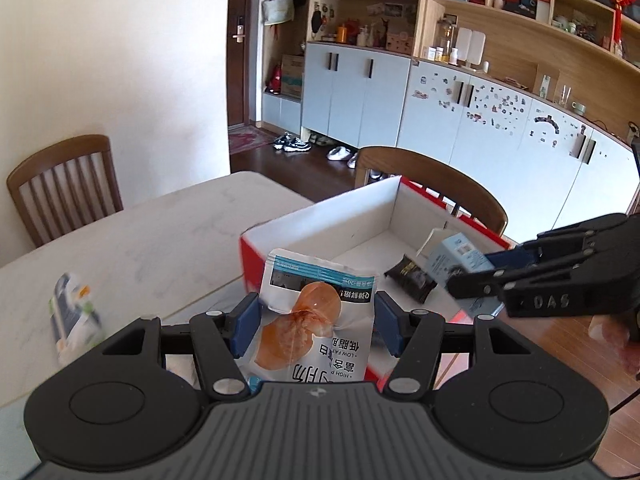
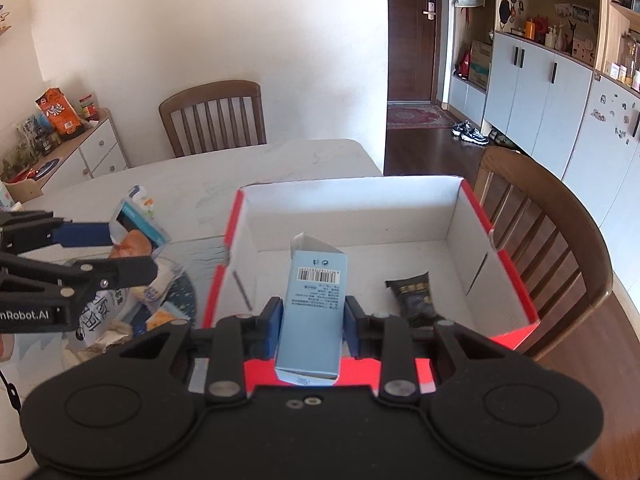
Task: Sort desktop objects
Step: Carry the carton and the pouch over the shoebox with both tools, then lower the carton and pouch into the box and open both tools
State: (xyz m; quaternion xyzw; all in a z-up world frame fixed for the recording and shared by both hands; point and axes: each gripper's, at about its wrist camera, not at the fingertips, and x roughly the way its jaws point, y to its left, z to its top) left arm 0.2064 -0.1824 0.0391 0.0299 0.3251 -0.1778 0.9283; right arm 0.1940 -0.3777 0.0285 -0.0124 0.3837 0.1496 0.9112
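My left gripper [image 1: 314, 322] is shut on a white snack pouch [image 1: 316, 312] printed with an orange food picture, held just in front of the red box [image 1: 320, 212]. That pouch [image 2: 134, 242] also shows at the left of the right wrist view. My right gripper [image 2: 310, 320] is shut on a light blue carton [image 2: 314, 312] with a barcode, held above the near edge of the red box [image 2: 500, 248]. From the left wrist view the carton [image 1: 456, 260] hangs over the box's right side. A dark packet [image 2: 414, 294] lies on the white floor of the box.
A green and white packet [image 1: 74, 312] lies on the marble table [image 1: 160, 232] at the left. More packets [image 2: 160, 308] sit by the box's left wall. Wooden chairs [image 2: 216, 116] stand behind and to the right of the table. A side cabinet [image 2: 92, 148] with snacks is at far left.
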